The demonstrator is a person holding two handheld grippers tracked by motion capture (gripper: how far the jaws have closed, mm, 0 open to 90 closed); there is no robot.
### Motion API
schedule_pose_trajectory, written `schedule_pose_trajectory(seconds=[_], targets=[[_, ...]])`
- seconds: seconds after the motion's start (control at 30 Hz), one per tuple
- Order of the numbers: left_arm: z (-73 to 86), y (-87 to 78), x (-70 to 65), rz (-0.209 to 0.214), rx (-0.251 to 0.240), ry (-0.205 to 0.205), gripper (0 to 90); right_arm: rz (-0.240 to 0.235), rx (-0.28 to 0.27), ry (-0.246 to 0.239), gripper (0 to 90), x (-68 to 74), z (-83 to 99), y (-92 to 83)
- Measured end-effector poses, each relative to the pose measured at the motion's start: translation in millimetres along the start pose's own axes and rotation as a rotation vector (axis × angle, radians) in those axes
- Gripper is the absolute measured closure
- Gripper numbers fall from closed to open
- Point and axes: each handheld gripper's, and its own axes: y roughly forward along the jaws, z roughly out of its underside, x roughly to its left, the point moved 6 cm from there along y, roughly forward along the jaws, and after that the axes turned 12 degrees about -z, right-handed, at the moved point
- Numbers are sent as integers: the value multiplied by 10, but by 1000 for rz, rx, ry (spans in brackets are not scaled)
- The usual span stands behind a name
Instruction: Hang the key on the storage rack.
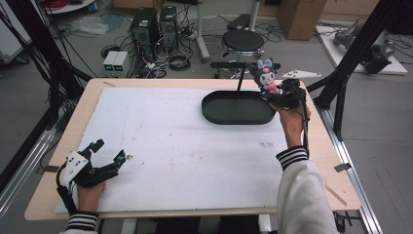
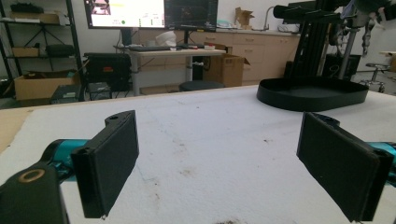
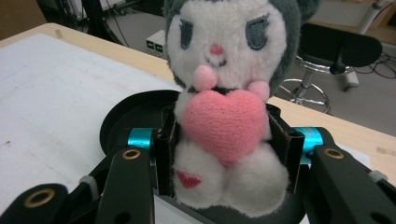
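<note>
Plush toy, a grey-and-white doll hugging a pink heart, sits clamped between the jaws of the right gripper, held upright just above the near right rim of the black tray. This looks like the placing step: the next move probably calls for lowering the toy over the tray floor ahead of the jaws, then letting go. That forearm reaches far forward across the desk. Well apart, the left gripper rests low near the person, jaws spread wide on nothing.
</note>
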Motion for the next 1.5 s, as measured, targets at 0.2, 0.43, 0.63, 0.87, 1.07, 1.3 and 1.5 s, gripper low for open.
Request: schedule_pose_trajectory(seconds=[0.2, 0.43, 0.63, 0.87, 1.07, 1.3, 1.5], targets=[[0, 0, 0, 0, 0, 0, 133, 9, -4, 4, 538, -45, 8, 78], [0, 0, -1, 0, -2, 2, 133, 24, -6, -1, 538, -104, -102, 136], [-1, -1, -2, 0, -3, 3, 133, 40, -8, -5, 538, -131, -199, 165], [0, -1, -1, 0, -2, 2, 133, 55, -26, 10, 538, -180, -191, 202], [0, -2, -1, 0, -2, 6, 133, 55, -31, 22, 537, -222, -169, 234], [0, -2, -2, 1, -3, 6, 133, 61, -36, 51, 537, -253, -70, 247], [0, -3, -6, 1, -3, 7, 133, 61, -19, 71, 537, -286, 72, 229]])
